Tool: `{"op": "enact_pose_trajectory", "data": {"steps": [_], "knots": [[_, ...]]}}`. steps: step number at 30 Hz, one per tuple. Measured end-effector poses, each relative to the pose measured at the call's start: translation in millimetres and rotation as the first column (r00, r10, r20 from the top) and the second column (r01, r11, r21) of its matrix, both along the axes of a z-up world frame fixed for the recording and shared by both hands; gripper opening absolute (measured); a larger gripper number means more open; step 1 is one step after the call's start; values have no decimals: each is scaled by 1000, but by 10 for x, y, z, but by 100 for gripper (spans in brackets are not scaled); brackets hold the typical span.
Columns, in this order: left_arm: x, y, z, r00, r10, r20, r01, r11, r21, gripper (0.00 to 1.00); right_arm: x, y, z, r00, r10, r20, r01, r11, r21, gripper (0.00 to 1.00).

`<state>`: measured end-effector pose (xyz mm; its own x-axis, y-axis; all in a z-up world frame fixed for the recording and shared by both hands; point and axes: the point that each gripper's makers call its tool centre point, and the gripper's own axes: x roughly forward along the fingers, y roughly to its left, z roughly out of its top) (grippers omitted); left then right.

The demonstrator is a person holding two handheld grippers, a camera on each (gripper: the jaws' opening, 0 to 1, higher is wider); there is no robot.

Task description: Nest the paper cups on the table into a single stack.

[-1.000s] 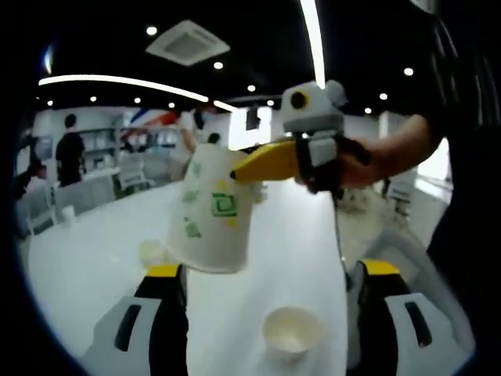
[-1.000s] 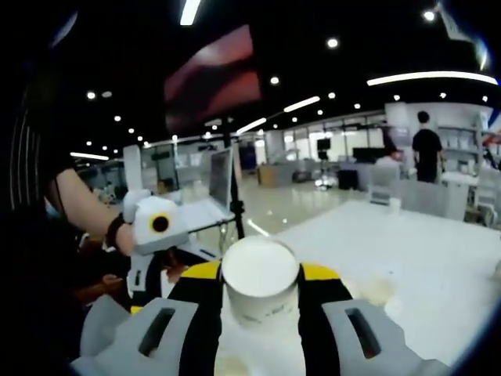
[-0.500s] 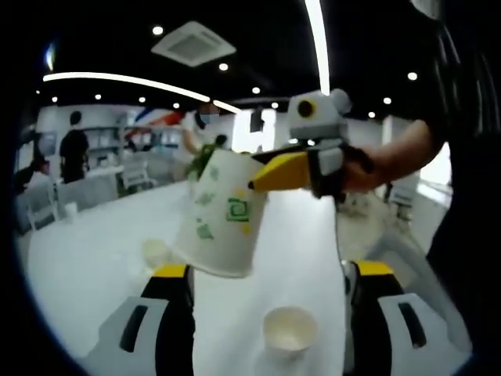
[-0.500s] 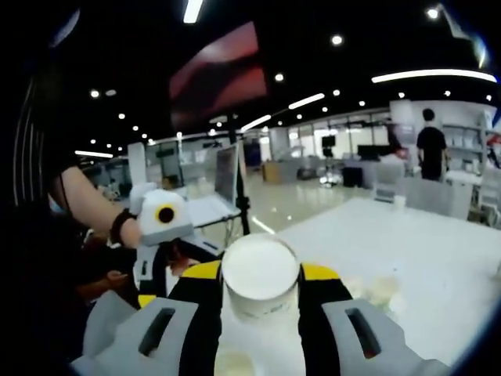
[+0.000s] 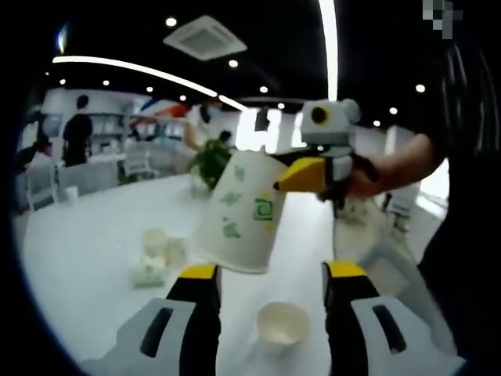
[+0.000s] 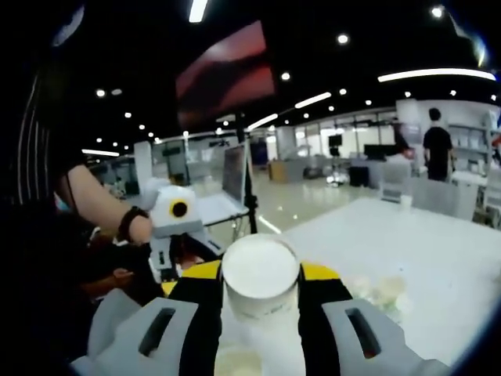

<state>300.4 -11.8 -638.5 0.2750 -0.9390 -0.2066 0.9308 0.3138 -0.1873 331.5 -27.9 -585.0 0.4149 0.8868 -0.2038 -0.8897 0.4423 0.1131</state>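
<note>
In the left gripper view, small paper cups [image 5: 156, 254] sit clustered on the white table [image 5: 86, 258] at about nine o'clock. Toward the centre, the printed paper cup [image 5: 239, 215] hangs tilted in the air, its base pointing to about seven o'clock and its rim up at one o'clock. The right gripper [image 5: 313, 174], coming in from three o'clock, has its yellow jaws closed on that rim end. At six o'clock an open paper cup [image 5: 282, 323] stands mouth-up on the table between the left gripper [image 5: 270, 274] jaws, which are spread wide and hold nothing.

In the right gripper view the held cup's flat white base faces the lens at six o'clock, pinched between the two jaws.

The step looks like carrying the held cup to the standing one. To do it well, swing the cup upright so its base points straight down, centre it over the open mouth, then lower gently. A tilted entry would likely tip the light standing cup; the free gripper could steady it.
</note>
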Motion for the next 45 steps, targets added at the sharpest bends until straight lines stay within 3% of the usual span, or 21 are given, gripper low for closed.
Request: {"op": "enact_pose_trajectory", "data": {"steps": [6,9,13,24,28,36,45], "knots": [[42,19,25,1000,18,12,-18,1000,-13,47,-24,-25,-26,1000,-1,-9,1,1000,-3,34],[49,24,24,1000,22,-9,-22,1000,-16,45,-33,-39,-58,1000,2,-15,-2,1000,-7,34],[104,80,41,999,48,19,-48,999,-19,36,-55,-48,-88,1000,7,-24,-7,1000,-9,34],[139,137,76,997,78,-10,-79,996,-44,26,-96,-38,-113,999,15,-29,-16,1000,-14,34],[129,150,102,997,71,8,-71,996,-48,16,-111,-39,-125,999,18,-30,-19,1000,-17,34],[109,166,105,998,68,16,-67,997,-44,13,-145,-50,-178,999,23,-41,-24,999,-25,34],[55,175,92,998,27,62,-26,1000,-9,10,-196,-62,-267,997,41,-70,-43,998,-36,33]]}}
